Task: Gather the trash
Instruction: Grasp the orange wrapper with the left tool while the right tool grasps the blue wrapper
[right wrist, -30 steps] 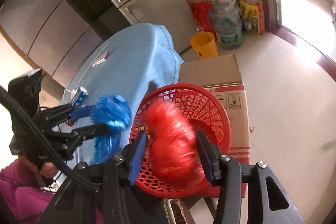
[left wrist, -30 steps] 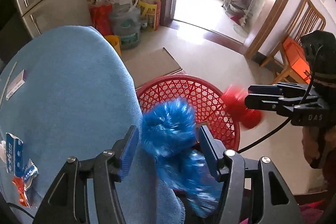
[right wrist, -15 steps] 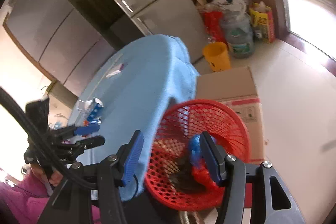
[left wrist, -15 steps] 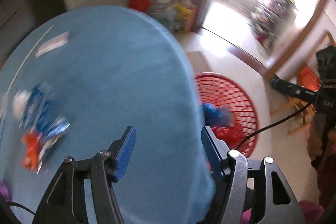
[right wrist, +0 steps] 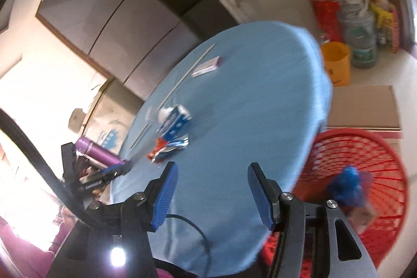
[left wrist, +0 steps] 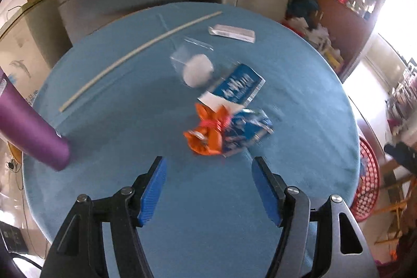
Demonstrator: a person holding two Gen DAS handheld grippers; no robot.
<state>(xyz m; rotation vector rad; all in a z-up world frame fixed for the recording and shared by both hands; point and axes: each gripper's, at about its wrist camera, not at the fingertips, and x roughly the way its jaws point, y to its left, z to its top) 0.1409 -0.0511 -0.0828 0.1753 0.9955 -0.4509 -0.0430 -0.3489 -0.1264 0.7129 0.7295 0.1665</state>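
Note:
My left gripper (left wrist: 208, 186) is open and empty above the round table with a blue cloth (left wrist: 130, 127). Just ahead of it lie an orange wrapper (left wrist: 206, 134), two blue wrappers (left wrist: 238, 87) and a white crumpled ball (left wrist: 196, 69). My right gripper (right wrist: 212, 194) is open and empty over the table's near edge. The same wrapper pile (right wrist: 169, 137) lies ahead of it. The red mesh basket (right wrist: 385, 173) stands on the floor to its right with a blue ball of trash (right wrist: 345, 184) inside. The basket's rim also shows in the left wrist view (left wrist: 368, 181).
A purple flask (left wrist: 28, 132) stands at the table's left edge. A white stick (left wrist: 135, 51) and a flat white packet (left wrist: 232, 33) lie at the far side. A cardboard box (right wrist: 365, 106), a yellow bucket (right wrist: 336, 64) and bags stand on the floor beyond the basket.
Both grippers let go of their blue and red balls, which dropped into the basket. Both then swung left from the basket toward the table and the wrapper pile.

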